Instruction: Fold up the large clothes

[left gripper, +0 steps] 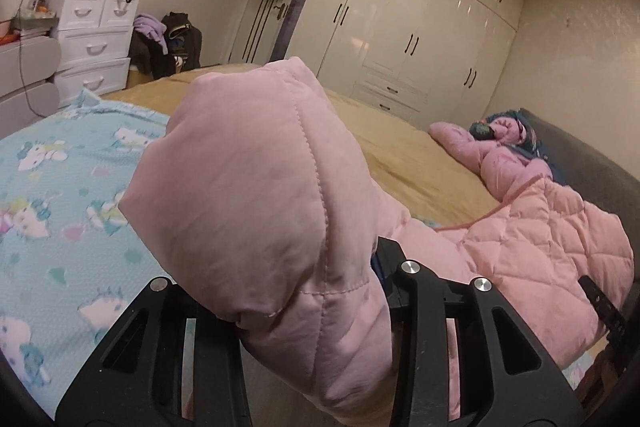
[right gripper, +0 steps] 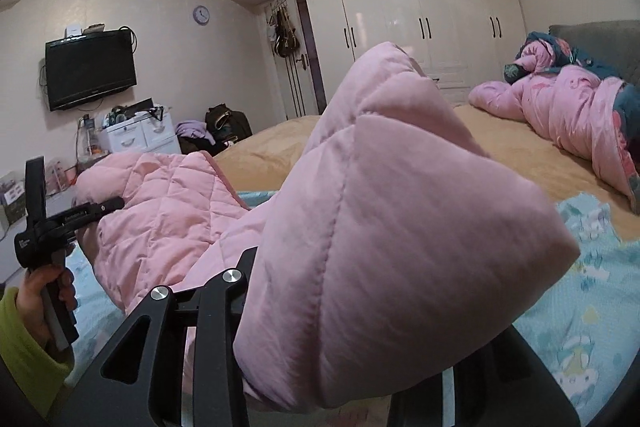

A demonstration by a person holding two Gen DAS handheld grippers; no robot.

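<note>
Pink quilted jacket [left gripper: 256,211] seen puffy, diamond-stitched, seams raised, lifted above near edge of bed [left gripper: 420,163] over blue cartoon-print sheet [left gripper: 60,187]. Left gripper [left gripper: 320,307] clamped narrowly on one thick padded fold; right gripper [right gripper: 320,327] clamped likewise on another, fabric bulging past jaws. Second pink bundle [right gripper: 568,107] noted by grey headboard [right gripper: 592,35].

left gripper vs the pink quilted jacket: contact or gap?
Touching. Left wrist view: the left gripper is clamped on a bunched fold of the pink quilted jacket, fabric filling the space between its fingers with no gap.
</note>
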